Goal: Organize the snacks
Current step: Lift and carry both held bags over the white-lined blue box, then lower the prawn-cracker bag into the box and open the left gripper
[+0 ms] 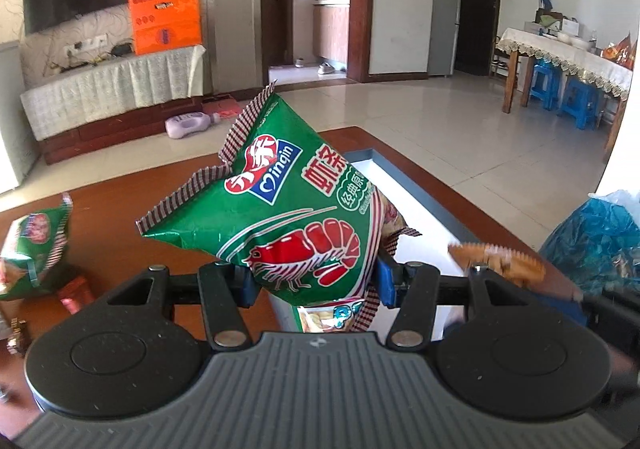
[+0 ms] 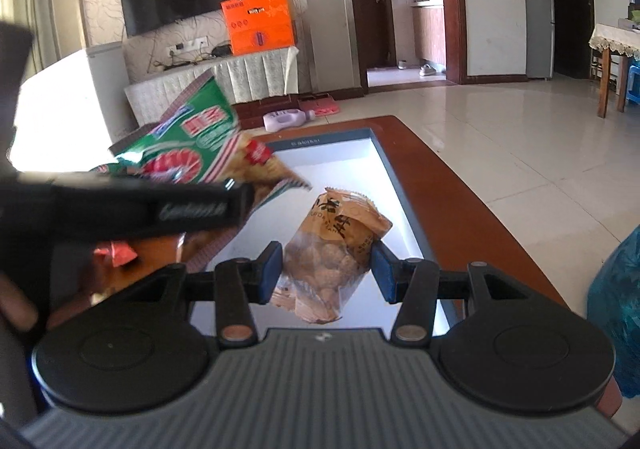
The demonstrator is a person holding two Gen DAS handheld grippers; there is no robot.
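My left gripper (image 1: pixel 314 281) is shut on a green shrimp-chip bag (image 1: pixel 288 221) and holds it above the left side of a white tray with a dark rim (image 1: pixel 416 193). The same bag (image 2: pixel 188 145) and the left gripper's black body show at the left of the right wrist view. My right gripper (image 2: pixel 326 273) is shut on a brown snack bag (image 2: pixel 340 245) and holds it over the tray (image 2: pixel 384 165). The brown bag's end also shows at the right of the left wrist view (image 1: pixel 496 259).
The tray lies on a red-brown wooden table (image 1: pixel 120 209). Another green snack bag (image 1: pixel 32 245) and a small red packet (image 1: pixel 74 293) lie at the table's left. A blue plastic bag (image 1: pixel 596 237) sits at the right edge. Tiled floor lies beyond.
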